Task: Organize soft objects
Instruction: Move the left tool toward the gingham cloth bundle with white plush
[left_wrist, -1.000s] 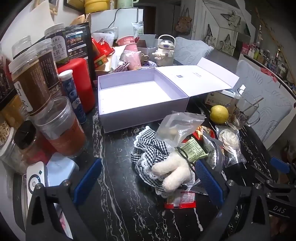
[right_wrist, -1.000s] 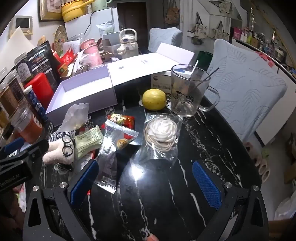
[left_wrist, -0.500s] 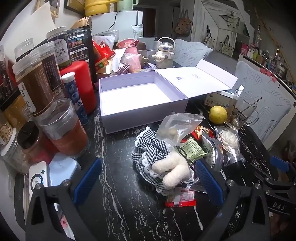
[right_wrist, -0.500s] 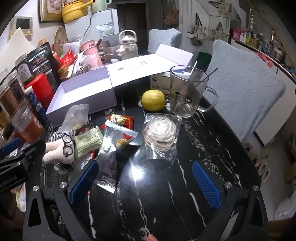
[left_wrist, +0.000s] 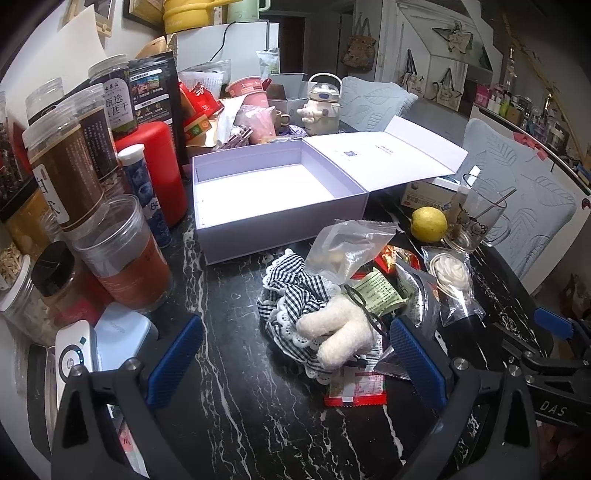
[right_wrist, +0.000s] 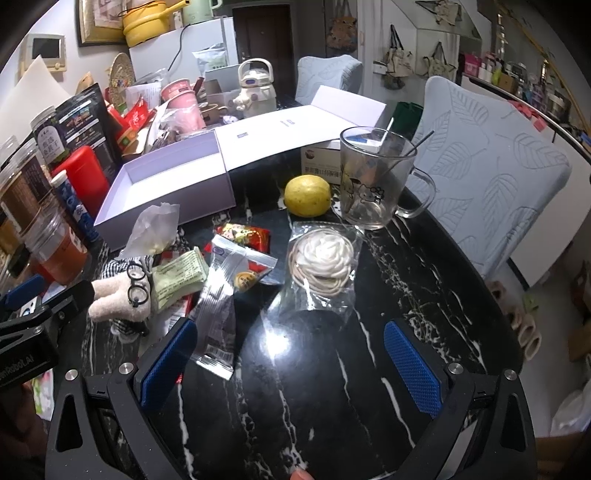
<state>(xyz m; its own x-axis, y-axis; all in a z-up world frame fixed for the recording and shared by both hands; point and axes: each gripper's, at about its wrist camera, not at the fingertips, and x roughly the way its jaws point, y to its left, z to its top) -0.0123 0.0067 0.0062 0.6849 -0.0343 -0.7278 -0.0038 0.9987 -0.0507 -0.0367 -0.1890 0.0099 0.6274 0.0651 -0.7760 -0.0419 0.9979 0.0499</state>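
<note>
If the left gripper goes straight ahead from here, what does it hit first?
Most likely the plush toy lying on checked cloth, between the left gripper's open fingers; depth is uncertain.

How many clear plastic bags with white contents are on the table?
2. One bag of white cord lies flat before the glass mug; one crumpled bag stands by the open box, above the plush toy. Others may hide in the clutter.

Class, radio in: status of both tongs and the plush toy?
Left tongs open, empty. Right tongs open, empty. Plush toy on table, outside open box. Snack packets crowd it.
</note>
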